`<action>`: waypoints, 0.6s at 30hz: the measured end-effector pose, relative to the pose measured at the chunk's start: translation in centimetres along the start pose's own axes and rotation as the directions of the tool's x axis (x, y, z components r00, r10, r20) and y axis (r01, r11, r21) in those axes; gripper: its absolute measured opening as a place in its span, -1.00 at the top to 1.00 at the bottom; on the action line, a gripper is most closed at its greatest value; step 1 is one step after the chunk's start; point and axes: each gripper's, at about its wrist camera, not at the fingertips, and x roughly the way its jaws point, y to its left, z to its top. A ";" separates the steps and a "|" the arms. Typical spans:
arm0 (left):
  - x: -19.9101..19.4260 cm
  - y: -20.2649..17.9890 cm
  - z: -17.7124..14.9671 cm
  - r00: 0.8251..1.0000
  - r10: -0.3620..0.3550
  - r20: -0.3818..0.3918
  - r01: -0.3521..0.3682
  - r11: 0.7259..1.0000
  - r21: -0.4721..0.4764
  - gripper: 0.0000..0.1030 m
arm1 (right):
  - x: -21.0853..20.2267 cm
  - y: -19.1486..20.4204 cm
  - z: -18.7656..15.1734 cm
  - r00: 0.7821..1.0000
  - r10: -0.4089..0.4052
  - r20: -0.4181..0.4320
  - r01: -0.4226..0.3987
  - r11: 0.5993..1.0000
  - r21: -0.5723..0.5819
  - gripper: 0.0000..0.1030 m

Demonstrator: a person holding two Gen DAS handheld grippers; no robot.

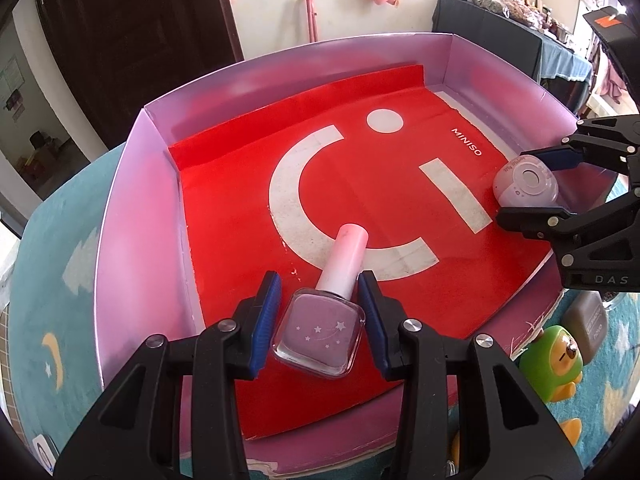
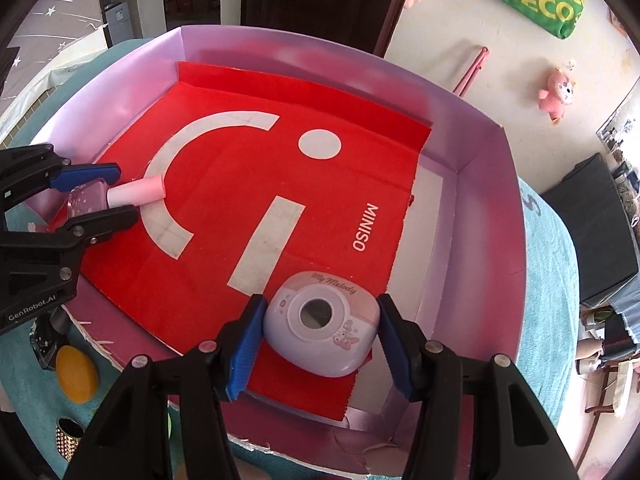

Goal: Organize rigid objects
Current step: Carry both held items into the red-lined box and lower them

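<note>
Trouble could come on the pull-back: the left gripper [image 1: 320, 316] stands spread around the bottle [image 1: 324, 328], lying on the red liner [image 1: 224, 200] in the tray [image 1: 132, 208]; one pad clip rolls it. Right gripper [image 2: 316, 344], released too, straddles the toy camera [image 2: 320, 324] by the near wall.

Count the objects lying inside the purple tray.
2: a purple nail-polish bottle between the left jaws, a lilac rounded toy camera between the right jaws. None seem hidden.
</note>
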 end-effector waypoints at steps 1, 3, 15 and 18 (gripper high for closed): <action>0.1 0.0 0.1 1.000 -0.002 -0.001 0.002 1.000 0.001 0.26 | 0.0 -0.1 0.0 1.000 0.005 -0.002 -0.005 1.000 0.001 -0.11; 0.1 0.0 0.2 1.000 -0.005 -0.003 0.005 1.000 0.000 0.26 | 0.0 -0.2 0.0 1.000 0.005 -0.001 -0.005 1.000 -0.003 -0.11; 0.3 -0.2 0.3 1.000 -0.006 0.001 0.006 1.000 0.008 0.25 | 0.2 -0.4 0.4 1.000 0.015 -0.017 -0.015 1.000 -0.007 -0.13; 0.0 -0.1 0.3 1.000 -0.015 0.009 0.015 1.000 0.005 0.25 | 0.3 -0.4 0.5 1.000 0.016 -0.019 -0.016 1.000 -0.005 -0.13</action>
